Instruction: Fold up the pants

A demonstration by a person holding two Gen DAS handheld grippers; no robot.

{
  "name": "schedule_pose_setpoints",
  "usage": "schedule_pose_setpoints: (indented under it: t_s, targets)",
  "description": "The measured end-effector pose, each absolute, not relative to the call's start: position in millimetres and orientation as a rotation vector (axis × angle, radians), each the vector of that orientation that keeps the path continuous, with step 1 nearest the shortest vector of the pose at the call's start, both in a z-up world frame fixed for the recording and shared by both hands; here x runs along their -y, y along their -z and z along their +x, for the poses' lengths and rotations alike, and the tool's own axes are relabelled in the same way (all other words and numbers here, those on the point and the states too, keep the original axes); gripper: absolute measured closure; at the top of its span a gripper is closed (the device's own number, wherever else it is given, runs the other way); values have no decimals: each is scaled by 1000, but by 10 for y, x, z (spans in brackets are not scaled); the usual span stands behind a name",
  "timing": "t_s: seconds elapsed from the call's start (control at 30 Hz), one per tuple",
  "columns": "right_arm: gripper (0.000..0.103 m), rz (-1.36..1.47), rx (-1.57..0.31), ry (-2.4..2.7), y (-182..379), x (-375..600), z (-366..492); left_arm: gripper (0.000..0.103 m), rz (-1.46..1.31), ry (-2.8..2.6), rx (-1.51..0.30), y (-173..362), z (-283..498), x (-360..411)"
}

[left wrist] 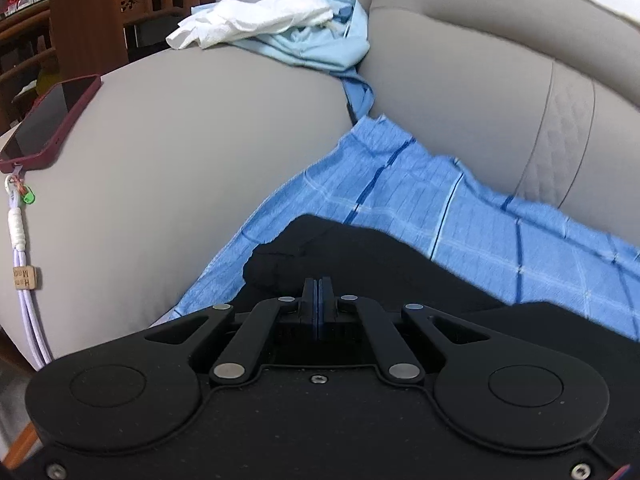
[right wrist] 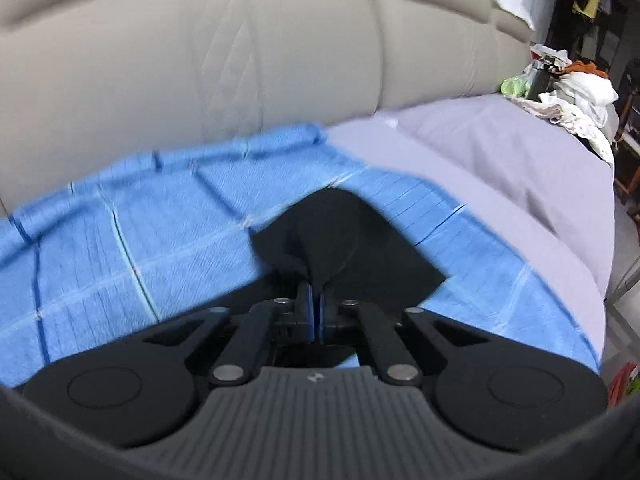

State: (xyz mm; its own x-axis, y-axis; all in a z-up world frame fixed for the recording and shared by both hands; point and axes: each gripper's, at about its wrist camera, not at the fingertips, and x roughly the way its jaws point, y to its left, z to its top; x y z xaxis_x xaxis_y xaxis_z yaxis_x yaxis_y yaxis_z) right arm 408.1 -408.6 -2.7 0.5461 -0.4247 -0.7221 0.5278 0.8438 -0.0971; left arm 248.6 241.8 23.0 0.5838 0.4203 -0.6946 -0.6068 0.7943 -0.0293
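Observation:
Black pants (left wrist: 380, 264) lie on a blue checked cloth (left wrist: 440, 208) spread over a grey sofa. In the left wrist view my left gripper (left wrist: 318, 282) is shut, its blue pads pressed together, with a bunched fold of the pants gathered at its tips. In the right wrist view my right gripper (right wrist: 315, 288) is shut on a pinch of the black pants (right wrist: 340, 232). That fabric rises in a peak into the fingers above the blue checked cloth (right wrist: 160, 240). The rest of the pants is hidden under both gripper bodies.
A phone in a dark red case (left wrist: 48, 120) with a cord rests on the sofa arm (left wrist: 180, 160). White and light blue clothes (left wrist: 272, 16) lie behind it. The sofa backrest (right wrist: 240, 60) stands close ahead. A lavender sheet (right wrist: 500, 168) and a clothes pile (right wrist: 576, 96) lie to the right.

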Motion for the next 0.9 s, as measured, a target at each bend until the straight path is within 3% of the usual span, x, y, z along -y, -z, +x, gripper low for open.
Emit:
schedule_pose_setpoints:
  t_s: [0.27,0.47,0.67,0.7,0.73,0.8,0.83,0.9]
  targets:
    - [99,331,-609,611,-266,4278,2486,102,-262,-636,-693,-391,2105,-2407]
    - [99,326,-705,695,110,4161,1661,102,-286,-694,-757,-139,1700,-2526]
    - [96,282,-840,686,390,4133,1510,102,-223,-720,-806,152,1517,-2485]
    - [94,267,-859,683,414,4128,1544,102,-213,-717,-818,189,1515,-2479]
    - [69,247,-878,678,435,4094,1542,102,-204,-723,-832,223,1527,-2481]
    - [54,239,-877,651,398,4045,1536,95,-185,-751,-863,297,1539,-2485]
    - [41,247,-868,626,382,4018,1549,93,-184,-749,-875,329,1543,-2492]
    - [35,264,-840,535,293,3885,1540,90,-213,-730,-877,354,1489,-2506]
